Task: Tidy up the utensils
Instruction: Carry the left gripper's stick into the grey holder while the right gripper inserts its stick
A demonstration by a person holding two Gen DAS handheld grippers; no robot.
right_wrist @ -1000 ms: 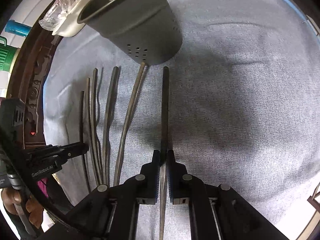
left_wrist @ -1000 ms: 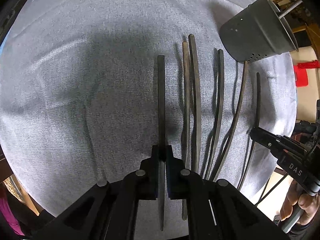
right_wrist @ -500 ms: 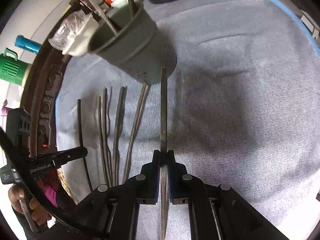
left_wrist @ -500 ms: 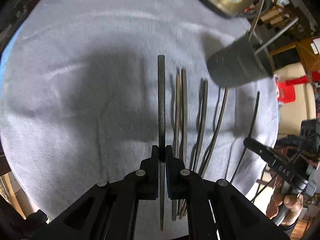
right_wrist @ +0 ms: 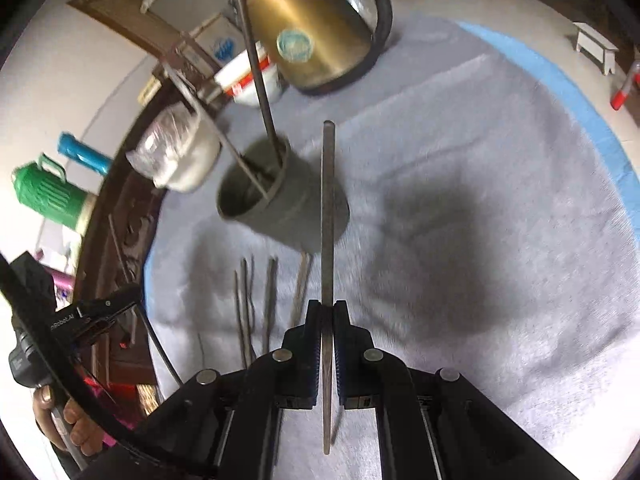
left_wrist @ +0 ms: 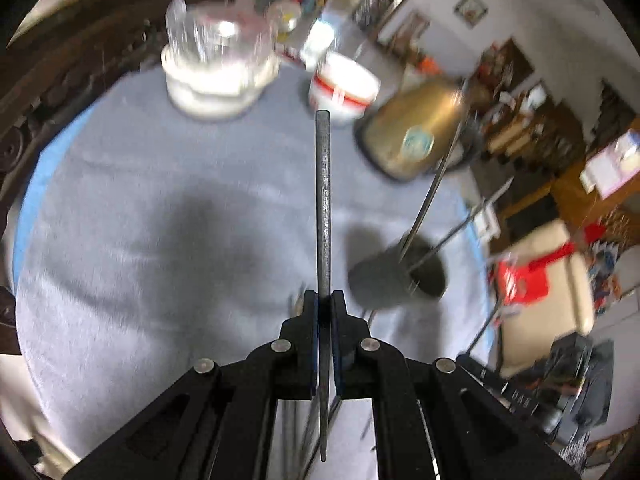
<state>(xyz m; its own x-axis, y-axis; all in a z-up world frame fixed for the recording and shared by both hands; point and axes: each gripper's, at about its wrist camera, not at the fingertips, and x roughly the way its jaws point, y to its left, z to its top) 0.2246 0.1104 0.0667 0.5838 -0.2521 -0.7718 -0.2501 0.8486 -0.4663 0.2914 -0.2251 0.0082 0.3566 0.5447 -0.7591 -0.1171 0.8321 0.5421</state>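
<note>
Chopstick (left_wrist: 323, 216) sits clamped in the left tongs (left_wrist: 324, 312). Right tongs (right_wrist: 328, 320) pinch another chopstick (right_wrist: 328, 216) beside the grey holder (right_wrist: 280, 196).

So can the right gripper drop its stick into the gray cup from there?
Probably yes. The right gripper holds its chopstick lifted beside the gray cup, whose open mouth has room.

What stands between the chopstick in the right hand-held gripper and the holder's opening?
Nothing visible. The chopstick in the right hand-held gripper is lifted beside the holder; two utensils already lean inside, leaving room.
</note>
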